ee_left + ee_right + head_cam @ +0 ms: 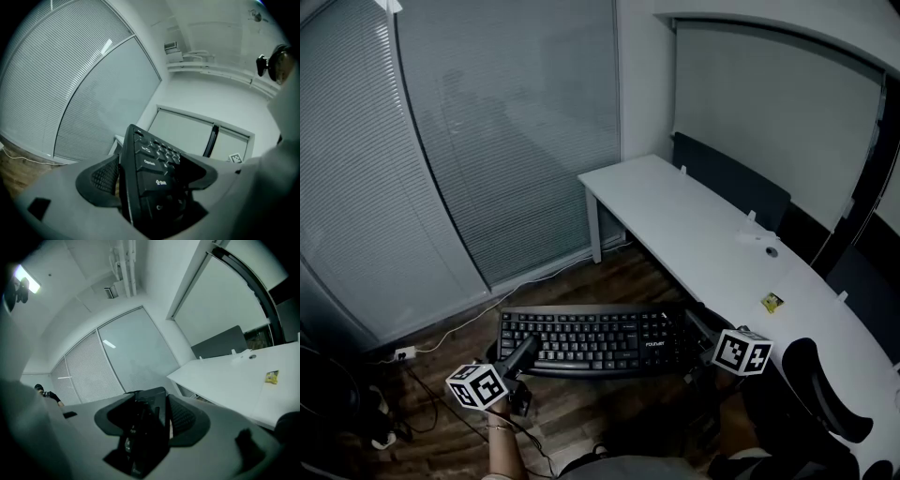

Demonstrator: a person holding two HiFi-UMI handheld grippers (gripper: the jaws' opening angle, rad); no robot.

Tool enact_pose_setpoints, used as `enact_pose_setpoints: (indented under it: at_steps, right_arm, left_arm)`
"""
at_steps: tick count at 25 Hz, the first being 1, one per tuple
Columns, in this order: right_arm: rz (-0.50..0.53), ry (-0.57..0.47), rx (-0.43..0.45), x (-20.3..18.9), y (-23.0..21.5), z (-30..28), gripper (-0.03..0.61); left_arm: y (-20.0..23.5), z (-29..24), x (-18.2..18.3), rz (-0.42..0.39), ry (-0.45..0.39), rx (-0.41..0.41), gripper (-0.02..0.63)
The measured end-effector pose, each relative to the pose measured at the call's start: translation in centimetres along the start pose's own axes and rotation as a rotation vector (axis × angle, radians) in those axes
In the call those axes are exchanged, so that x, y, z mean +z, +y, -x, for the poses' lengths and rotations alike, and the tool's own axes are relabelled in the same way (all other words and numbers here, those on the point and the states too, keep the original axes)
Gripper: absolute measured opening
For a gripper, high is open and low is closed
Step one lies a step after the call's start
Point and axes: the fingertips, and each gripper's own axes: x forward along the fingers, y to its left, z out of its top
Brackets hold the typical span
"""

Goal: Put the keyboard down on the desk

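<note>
A black keyboard (591,337) hangs level in the air over the wooden floor, in front of the long white desk (694,225). My left gripper (523,352) is shut on the keyboard's left end, and my right gripper (698,328) is shut on its right end. In the left gripper view the keyboard (150,173) stands edge-on between the two dark pads (105,178), keys facing right. In the right gripper view the keyboard's end (145,427) fills the gap between the jaws, with the desk (234,380) off to the right.
A small yellow item (772,302) and a round white fitting (772,251) lie on the desk. A black office chair (811,394) stands at the bottom right. A wall socket with cables (403,353) is on the floor at left. Windows with blinds (487,141) lie ahead.
</note>
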Motion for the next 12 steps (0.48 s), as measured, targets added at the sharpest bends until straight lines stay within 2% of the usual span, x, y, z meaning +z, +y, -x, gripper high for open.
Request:
enact_pose_setpoints:
  at_steps: [9,12]
  right_arm:
    - [-0.011,-0.010,-0.041,-0.3,0.8,-4.2,0.227]
    - [-0.013,-0.002,-0.058,-0.4,0.3,-4.7,0.227]
  left_arm:
    - [4.5,-2.6,2.0,-0.001,0.030,-0.027,0.407]
    - [5.0,-3.5,1.6,0.004,0.045,-0.033,0.407]
